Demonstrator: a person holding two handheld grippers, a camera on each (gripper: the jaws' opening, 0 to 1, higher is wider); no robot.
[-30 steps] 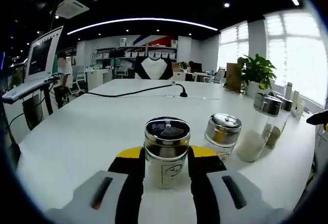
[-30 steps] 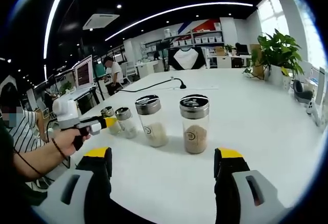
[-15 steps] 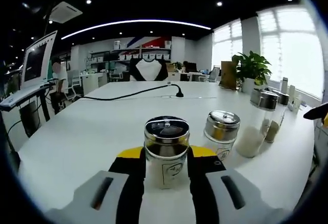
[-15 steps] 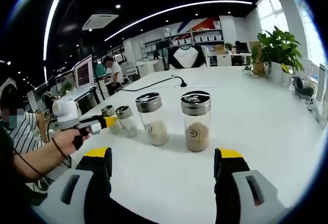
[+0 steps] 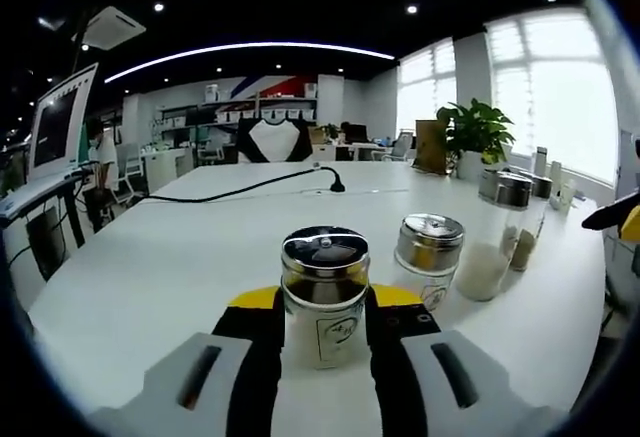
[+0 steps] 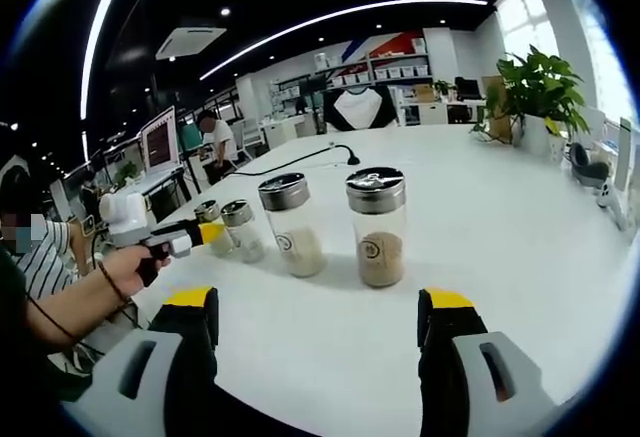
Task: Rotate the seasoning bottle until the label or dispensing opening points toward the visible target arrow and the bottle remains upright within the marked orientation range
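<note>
- Standing upright on the white surface (image 5: 150,257), the short seasoning bottle (image 5: 324,297) is clamped between the yellow-tipped jaws of the left hand-held gripper (image 5: 323,309); a shiny metal lid is seen on top, a dark band beneath it, and a small logo is turned toward the camera.
- Just beside it, to the right in the left gripper view, a second short jar (image 5: 428,257) with a chrome lid is seen, its contents not made out.
- Further along the row, a tall jar of white grains (image 5: 490,237) is spotted, with a fourth jar partly hidden behind it.
- From the right gripper view, the row is seen side-on: a tall jar of brown seasoning (image 6: 378,227) stands nearest, filled to about a third.
- The right hand-held gripper (image 6: 316,327) is held wide apart, nothing between its jaws, well short of the jars.
- A person's hand (image 6: 125,269) is seen wrapped round the left tool's handle, forearm stretched level over the surface edge.
</note>
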